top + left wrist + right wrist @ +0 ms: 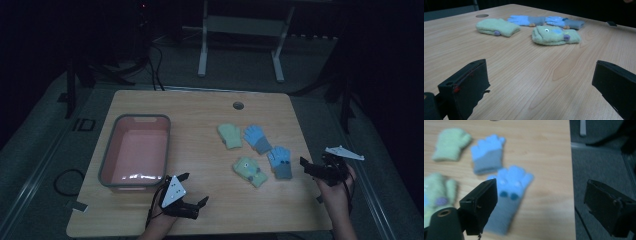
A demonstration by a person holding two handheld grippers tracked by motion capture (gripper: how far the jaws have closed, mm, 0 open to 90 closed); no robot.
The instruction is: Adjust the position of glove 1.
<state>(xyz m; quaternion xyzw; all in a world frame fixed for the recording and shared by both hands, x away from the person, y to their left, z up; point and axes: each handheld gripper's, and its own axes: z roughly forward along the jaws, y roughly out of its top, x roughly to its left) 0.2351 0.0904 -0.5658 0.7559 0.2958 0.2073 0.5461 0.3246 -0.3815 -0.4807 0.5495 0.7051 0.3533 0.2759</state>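
Right gripper point(317, 167): fingers spread wide, empty, at the table's point(200, 110) right edge.
Blue glove point(280, 162): at its 9 o'clock, just beside, cuff toward the person.
Left gripper point(192, 189): fingers apart, empty, farther off.

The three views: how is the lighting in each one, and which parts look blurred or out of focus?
High view: dim, dark around the table, with a pale glare patch on the floor of the pink bin. Left gripper view: evenly lit; the green gloves are fairly sharp, the near jaws soft. Right gripper view: the nearest blue glove and the open right gripper are blurred.
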